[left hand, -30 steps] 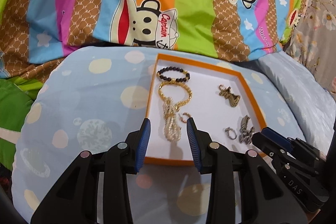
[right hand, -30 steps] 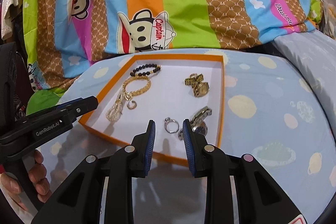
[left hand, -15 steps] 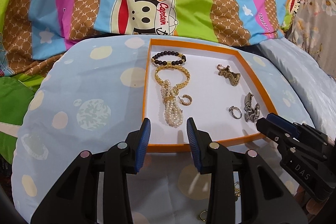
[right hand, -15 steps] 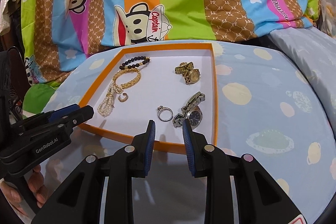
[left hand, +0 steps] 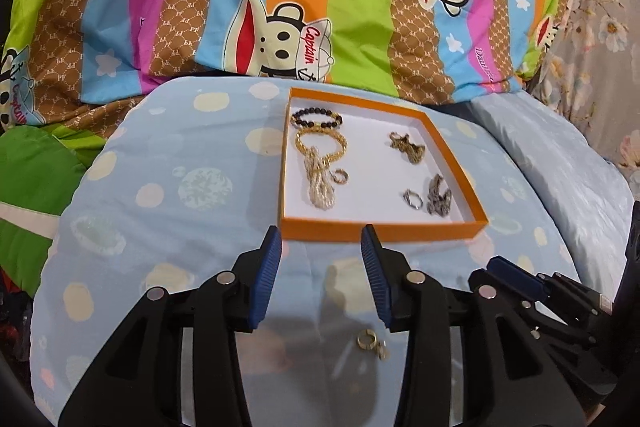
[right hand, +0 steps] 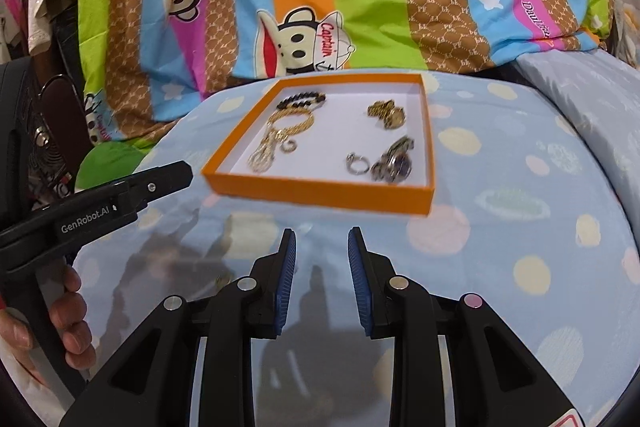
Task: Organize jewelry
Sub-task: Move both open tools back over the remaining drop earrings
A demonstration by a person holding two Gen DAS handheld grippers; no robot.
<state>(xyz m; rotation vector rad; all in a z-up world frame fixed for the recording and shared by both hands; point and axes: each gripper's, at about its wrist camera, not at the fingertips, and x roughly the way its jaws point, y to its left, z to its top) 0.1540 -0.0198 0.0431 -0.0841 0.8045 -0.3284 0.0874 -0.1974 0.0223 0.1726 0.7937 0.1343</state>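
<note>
An orange-rimmed white tray (left hand: 384,230) (right hand: 320,191) lies on the pale blue dotted cushion. In it are a black bead bracelet (left hand: 317,118), a gold chain with a pearl strand (left hand: 320,167), a small hoop earring (left hand: 341,176), a gold watch (right hand: 387,115), a silver ring (right hand: 357,163) and a silver watch (right hand: 394,163). A gold earring (left hand: 370,341) lies loose on the cushion, below my left gripper (left hand: 321,251). The left jaws are opening, with nothing between them. My right gripper (right hand: 322,245) also stands open and empty, just short of the tray's near edge.
A striped cartoon-monkey blanket (left hand: 320,7) rises behind the cushion. A green cloth (left hand: 32,179) lies at the left and a floral fabric (left hand: 600,39) at the right. A person's hand (right hand: 60,319) holds the left gripper's handle in the right wrist view.
Both grippers have pulled back from over the tray to the cushion in front of it. The loose gold earring has come into the left wrist view. The left jaws stand slightly wider.
</note>
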